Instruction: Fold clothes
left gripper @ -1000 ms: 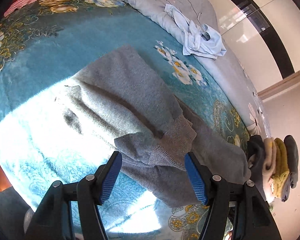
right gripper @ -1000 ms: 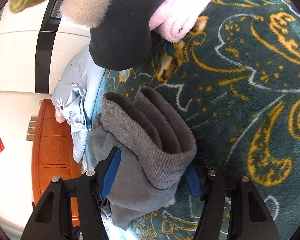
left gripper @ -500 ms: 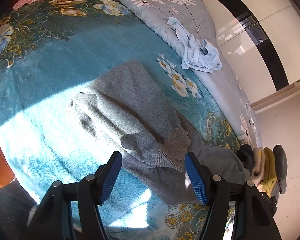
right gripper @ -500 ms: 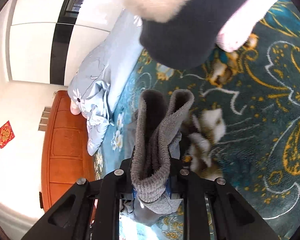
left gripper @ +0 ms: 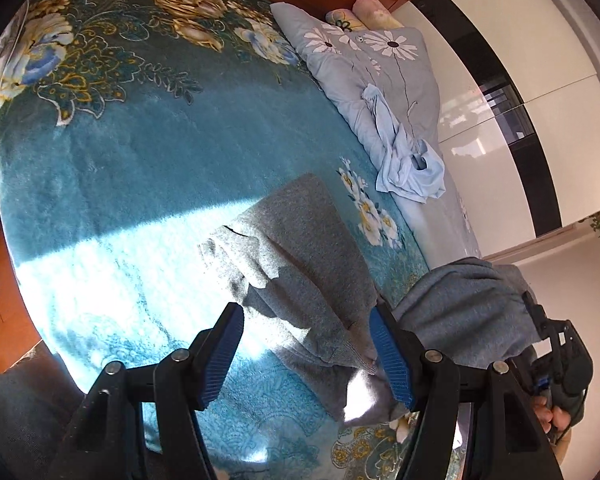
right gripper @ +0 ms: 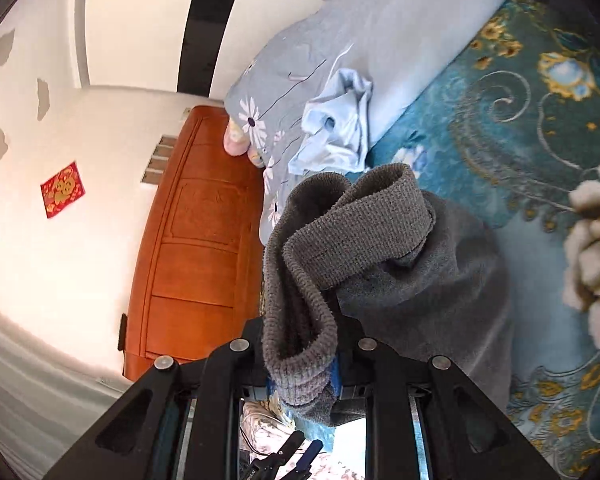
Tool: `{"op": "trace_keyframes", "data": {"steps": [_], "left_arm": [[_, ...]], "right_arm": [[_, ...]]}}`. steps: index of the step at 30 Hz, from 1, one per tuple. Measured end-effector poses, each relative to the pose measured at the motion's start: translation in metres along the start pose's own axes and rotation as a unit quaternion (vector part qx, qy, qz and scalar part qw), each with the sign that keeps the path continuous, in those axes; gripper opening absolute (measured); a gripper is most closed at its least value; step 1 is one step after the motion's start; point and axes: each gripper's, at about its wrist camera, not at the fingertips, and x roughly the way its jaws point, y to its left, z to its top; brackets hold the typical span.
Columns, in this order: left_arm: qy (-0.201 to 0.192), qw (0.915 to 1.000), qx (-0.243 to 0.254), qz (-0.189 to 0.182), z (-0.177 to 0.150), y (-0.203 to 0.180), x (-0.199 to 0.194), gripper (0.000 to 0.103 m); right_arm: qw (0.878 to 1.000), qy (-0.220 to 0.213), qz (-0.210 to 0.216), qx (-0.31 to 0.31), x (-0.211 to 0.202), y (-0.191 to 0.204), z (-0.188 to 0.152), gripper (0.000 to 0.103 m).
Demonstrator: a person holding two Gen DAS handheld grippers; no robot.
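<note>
We've got right tongs [right gripper: 300, 376] clamped on the grey sweater [left gripper: 300, 256] hem, lifted at 4 o'clock off the bed [left gripper: 140, 152], left tongs [left gripper: 306, 354] wide over the cuff — thick knit may slip out.

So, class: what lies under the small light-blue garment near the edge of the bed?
The light-blue garment lies crumpled on a grey daisy-print quilt, which lies along the teal floral blanket. Whatever is beneath the quilt is covered.
</note>
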Motion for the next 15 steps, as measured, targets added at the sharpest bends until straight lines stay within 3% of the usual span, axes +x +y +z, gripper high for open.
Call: {"op": "trace_keyframes", "data": {"steps": [8,15], "left_arm": [[-0.012,0.9985,-0.048,-0.023,0.018,0.036,-0.007,0.069],[-0.003,0.9974,-0.064,-0.033,0.023,0.055,-0.006,0.069]], "right_arm": [[0.990,0.078,-0.074,-0.088,0.118,0.044,-0.063,0.021],[0.971,0.138,-0.160,-0.110,0.184,0.017,-0.106,0.021]]}}
